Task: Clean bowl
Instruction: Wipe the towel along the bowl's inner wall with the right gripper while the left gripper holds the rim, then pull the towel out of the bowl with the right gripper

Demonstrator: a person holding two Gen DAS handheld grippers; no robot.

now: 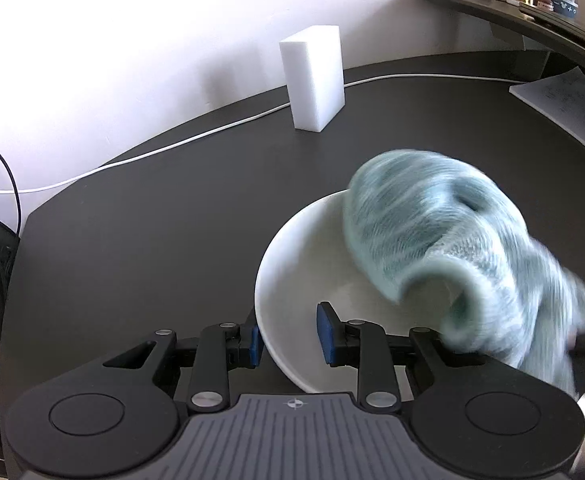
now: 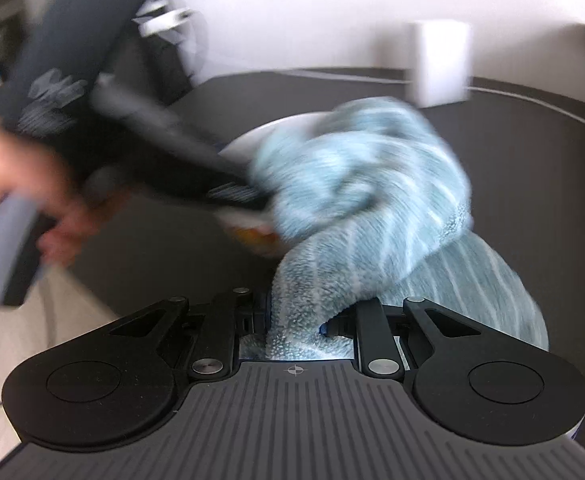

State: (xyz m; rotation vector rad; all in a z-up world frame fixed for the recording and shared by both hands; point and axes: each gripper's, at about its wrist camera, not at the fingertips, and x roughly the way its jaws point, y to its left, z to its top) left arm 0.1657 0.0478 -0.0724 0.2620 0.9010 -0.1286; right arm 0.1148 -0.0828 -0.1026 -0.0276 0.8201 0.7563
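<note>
The left gripper (image 1: 288, 340) pinches the white bowl (image 1: 312, 264) rim at lower centre on the table (image 1: 152, 232); the right gripper (image 2: 296, 320), jaws clamped on the blue towel (image 2: 364, 184), should sweep inside while the rim is held steady.

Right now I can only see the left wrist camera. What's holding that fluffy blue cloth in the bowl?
Observer: The right claw is shut on one end of the cloth.
Operator: Is somebody holding my left claw?
Observer: Yes, a hand holds it from behind, though it looks blurred.
Operator: Is the bowl still dirty?
Observer: There's an orange smudge by its near edge, but it's too blurred to say what it is.
</note>
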